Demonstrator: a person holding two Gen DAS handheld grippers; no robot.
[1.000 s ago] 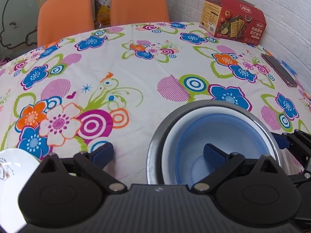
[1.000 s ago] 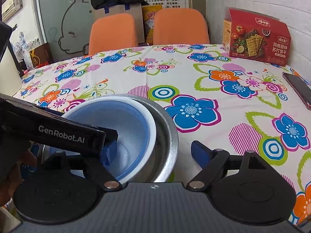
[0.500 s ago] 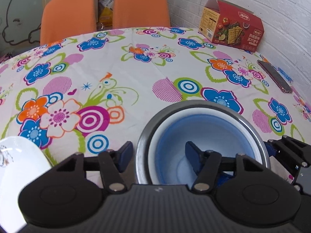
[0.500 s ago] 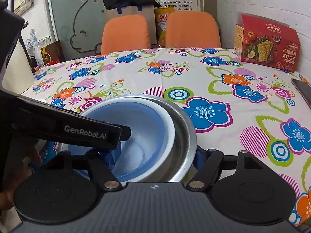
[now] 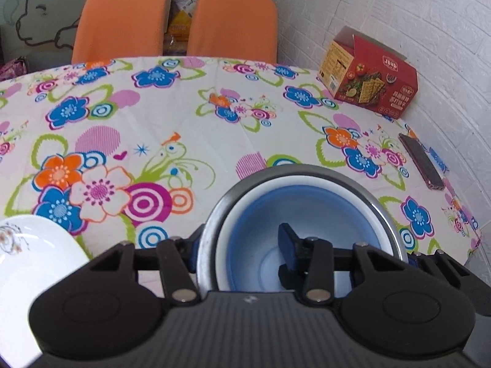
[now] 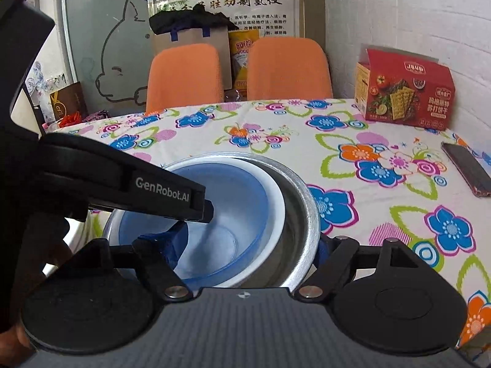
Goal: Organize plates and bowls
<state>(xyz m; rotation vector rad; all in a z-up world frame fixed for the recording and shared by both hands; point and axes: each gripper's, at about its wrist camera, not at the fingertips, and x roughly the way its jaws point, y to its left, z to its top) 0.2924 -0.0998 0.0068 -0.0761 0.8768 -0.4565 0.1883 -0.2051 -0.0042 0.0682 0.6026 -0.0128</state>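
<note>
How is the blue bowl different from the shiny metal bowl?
The blue bowl is smaller and sits inside; the metal bowl is bigger and holds it. The blue bowl is coloured with a white rim, while the metal bowl is silver and shiny. Both are round, upright and look empty of food.

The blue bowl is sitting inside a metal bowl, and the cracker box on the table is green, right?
Not quite. The cracker box is red, not green, as the right wrist view shows. The blue bowl does sit inside the metal bowl.
</note>
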